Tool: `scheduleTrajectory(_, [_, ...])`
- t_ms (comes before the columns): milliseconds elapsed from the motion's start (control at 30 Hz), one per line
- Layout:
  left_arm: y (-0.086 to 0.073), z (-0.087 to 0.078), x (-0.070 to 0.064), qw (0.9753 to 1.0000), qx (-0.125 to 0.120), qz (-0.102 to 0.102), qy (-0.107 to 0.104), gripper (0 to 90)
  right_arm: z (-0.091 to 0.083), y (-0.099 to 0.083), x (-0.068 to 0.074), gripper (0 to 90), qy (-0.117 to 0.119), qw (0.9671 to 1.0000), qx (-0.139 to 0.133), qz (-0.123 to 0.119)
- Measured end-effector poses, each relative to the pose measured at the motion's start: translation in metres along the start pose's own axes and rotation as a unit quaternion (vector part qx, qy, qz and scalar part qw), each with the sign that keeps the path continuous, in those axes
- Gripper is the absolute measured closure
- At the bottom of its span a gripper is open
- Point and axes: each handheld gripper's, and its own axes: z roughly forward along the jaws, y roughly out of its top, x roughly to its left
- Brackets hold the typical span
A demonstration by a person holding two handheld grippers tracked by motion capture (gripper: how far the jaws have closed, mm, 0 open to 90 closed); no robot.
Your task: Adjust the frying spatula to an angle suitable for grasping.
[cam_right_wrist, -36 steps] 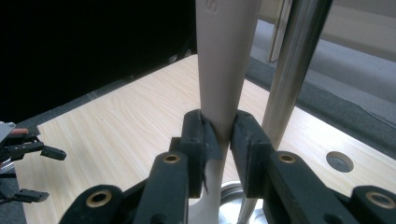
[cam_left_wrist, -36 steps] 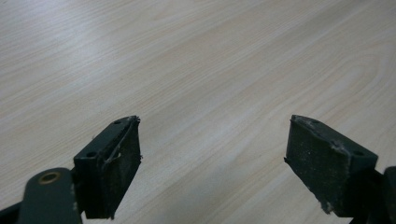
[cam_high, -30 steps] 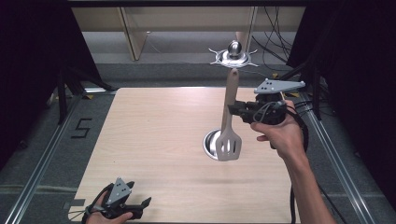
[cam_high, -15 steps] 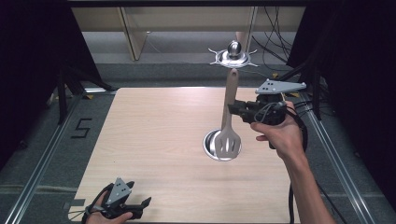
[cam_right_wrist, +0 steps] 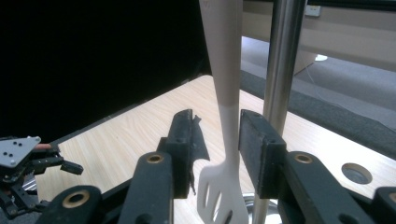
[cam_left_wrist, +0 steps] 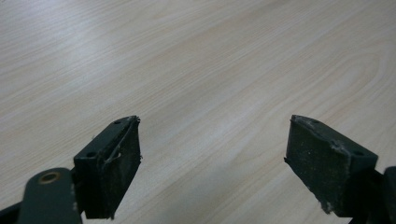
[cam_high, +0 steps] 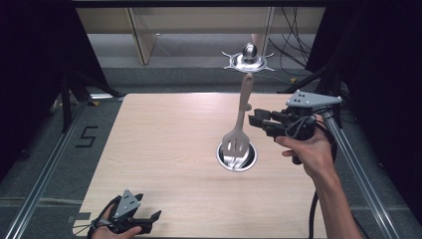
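A pale slotted spatula [cam_high: 238, 142] stands upright beside the pole [cam_right_wrist: 276, 70] of a metal stand. Its head is over the stand's round base [cam_high: 249, 162]. Its handle top reaches the star-shaped crown [cam_high: 249, 60]; I cannot tell if it hangs from it. My right gripper [cam_high: 255, 119] is level with the mid handle, coming from the right. In the right gripper view the handle [cam_right_wrist: 229, 93] runs between the jaws of my right gripper [cam_right_wrist: 217, 130], which are open, with a gap on the left side. My left gripper [cam_high: 144, 221] rests open at the table's near left edge, its jaws [cam_left_wrist: 212, 163] wide apart over bare wood.
The wooden table [cam_high: 164, 149] is framed by metal rails and dark curtains. A small round hole [cam_right_wrist: 357, 172] sits in the tabletop near the stand's base. Cables lie on the floor behind the table.
My right gripper has eased slightly to the right off the handle, and the spatula's head has swung a little left. The left gripper has stayed put.
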Motion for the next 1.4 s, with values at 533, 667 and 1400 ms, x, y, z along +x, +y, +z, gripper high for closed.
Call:
scheduleTrajectory(533, [0.000, 0.000, 0.001, 0.9999, 0.007, 0.007, 0.005, 17.2, -0.020, -0.043, 0.005, 53.5, -0.038, 0.9993, -0.005, 0.003])
scheduleTrajectory(667, [-0.002, 0.001, -0.002, 0.9998, 0.007, -0.017, 0.006, 17.2, -0.021, -0.054, 0.004, 53.1, -0.031, 0.9994, -0.014, 0.003])
scheduleTrajectory(1400, [-0.001, 0.001, -0.004, 0.9997, 0.010, -0.021, 0.003, 17.2, -0.018, -0.091, 0.004, 46.9, -0.049, 0.9985, 0.022, 0.013])
